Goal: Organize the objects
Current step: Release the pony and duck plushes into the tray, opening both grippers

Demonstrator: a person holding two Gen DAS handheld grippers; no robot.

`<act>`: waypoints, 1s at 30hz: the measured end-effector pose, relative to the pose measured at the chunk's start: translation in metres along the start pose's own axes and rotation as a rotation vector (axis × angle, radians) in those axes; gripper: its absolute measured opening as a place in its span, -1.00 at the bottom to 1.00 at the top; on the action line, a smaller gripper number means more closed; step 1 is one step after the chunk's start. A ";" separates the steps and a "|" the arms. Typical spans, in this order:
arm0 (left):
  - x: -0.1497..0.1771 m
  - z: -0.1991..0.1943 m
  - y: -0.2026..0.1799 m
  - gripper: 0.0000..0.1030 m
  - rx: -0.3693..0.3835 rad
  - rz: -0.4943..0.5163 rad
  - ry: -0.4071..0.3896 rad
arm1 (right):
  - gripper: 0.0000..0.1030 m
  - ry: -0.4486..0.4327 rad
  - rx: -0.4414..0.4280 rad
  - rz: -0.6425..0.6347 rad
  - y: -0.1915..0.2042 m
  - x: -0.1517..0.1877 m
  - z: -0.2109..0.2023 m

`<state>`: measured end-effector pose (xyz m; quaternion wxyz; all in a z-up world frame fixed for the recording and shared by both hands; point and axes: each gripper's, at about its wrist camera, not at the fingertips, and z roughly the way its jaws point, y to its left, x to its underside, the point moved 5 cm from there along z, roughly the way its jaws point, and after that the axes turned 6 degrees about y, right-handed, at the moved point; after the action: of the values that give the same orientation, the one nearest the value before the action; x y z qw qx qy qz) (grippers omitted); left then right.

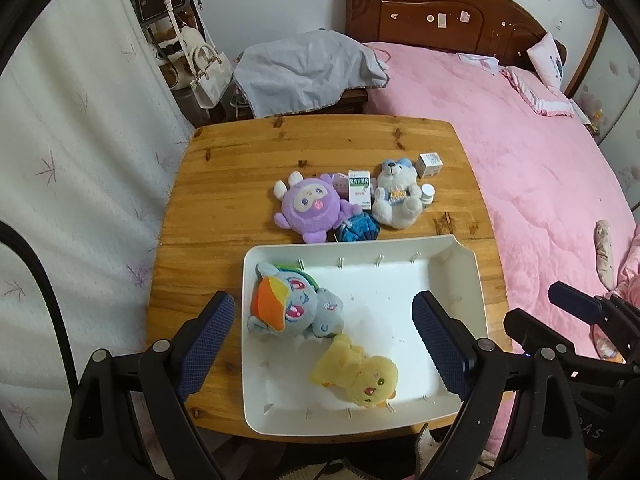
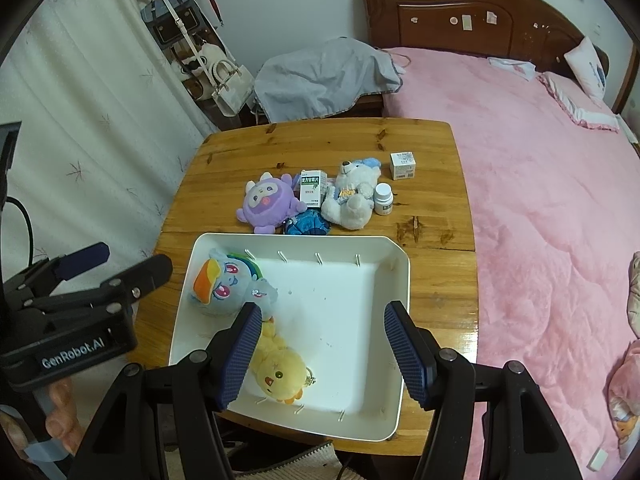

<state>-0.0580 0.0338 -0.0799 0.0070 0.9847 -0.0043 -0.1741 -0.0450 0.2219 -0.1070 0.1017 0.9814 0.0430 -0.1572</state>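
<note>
A white tray (image 1: 400, 280) (image 2: 340, 280) sits at the near edge of a wooden table (image 1: 240, 160). In it lie a blue pony plush (image 1: 292, 304) (image 2: 228, 284) and a yellow chick plush (image 1: 360, 372) (image 2: 280, 368). Beyond the tray are a purple plush (image 1: 310, 208) (image 2: 266, 202), a white bear (image 1: 396, 196) (image 2: 352, 196), a green-and-white medicine box (image 1: 359, 189) (image 2: 313, 188), a blue pouch (image 1: 356, 232), a white bottle (image 2: 383, 199) and a small white box (image 2: 403, 165). My left gripper (image 1: 324, 344) (image 2: 120, 264) hangs wide open above the tray. My right gripper (image 2: 324, 356) (image 1: 560, 312) is open over the tray's near right, pads off the chick.
A pink bed (image 1: 520, 140) runs along the table's right side. A nightstand draped in grey cloth (image 1: 308, 72) stands behind the table, with bags (image 1: 208, 72) hanging to its left. White curtain (image 1: 80, 160) is on the left. A person's hand (image 2: 60, 412) holds the left gripper.
</note>
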 end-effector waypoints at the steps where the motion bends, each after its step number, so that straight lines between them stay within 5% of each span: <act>1: -0.002 0.000 0.001 0.79 -0.001 -0.004 -0.003 | 0.31 -0.001 0.002 0.002 0.000 -0.002 0.001; 30: -0.102 0.047 0.033 0.80 0.034 -0.031 -0.006 | 0.34 0.024 0.089 0.064 -0.006 -0.077 0.053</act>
<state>-0.1702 0.0010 -0.0882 -0.0123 0.9841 0.0080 -0.1770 -0.1348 0.2122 -0.1325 0.0626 0.9876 0.0057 -0.1436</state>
